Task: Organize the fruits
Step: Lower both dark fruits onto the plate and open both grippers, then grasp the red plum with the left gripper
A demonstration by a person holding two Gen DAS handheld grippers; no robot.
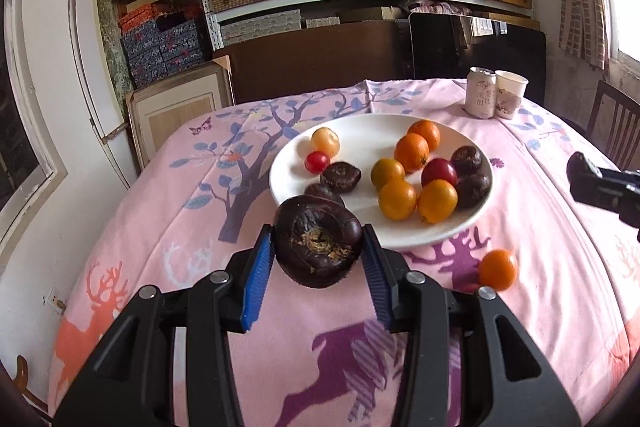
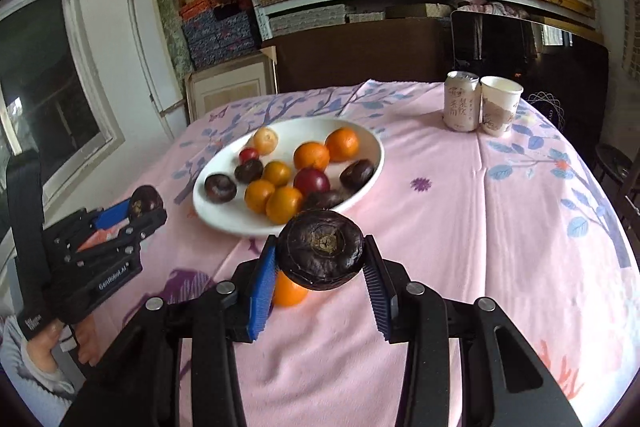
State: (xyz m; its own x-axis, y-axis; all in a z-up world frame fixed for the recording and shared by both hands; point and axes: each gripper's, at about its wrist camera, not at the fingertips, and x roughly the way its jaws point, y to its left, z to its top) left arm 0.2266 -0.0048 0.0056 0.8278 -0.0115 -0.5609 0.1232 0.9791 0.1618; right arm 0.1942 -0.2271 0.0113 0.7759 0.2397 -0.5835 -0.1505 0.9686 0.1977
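A dark brown round fruit [image 1: 318,241] sits pinched between the blue pads of my left gripper [image 1: 318,233], lifted just in front of the white plate [image 1: 360,135]. The plate holds several oranges, dark fruits and two small red ones. One loose orange [image 1: 498,269] lies on the pink cloth, right of the gripper. In the right wrist view, my right gripper [image 2: 321,243] is shut on a second dark fruit [image 2: 320,255], above that loose orange [image 2: 288,293] and near the plate [image 2: 224,215]. The left gripper [image 2: 140,209] with its fruit [image 2: 146,199] shows at the left.
A drink can [image 1: 480,93] and a paper cup [image 1: 510,93] stand at the table's far right. A wooden chair [image 1: 616,123] is beside the right edge. Dark boards and shelves of boxes rise behind the table. A hand [image 2: 48,343] holds the left gripper.
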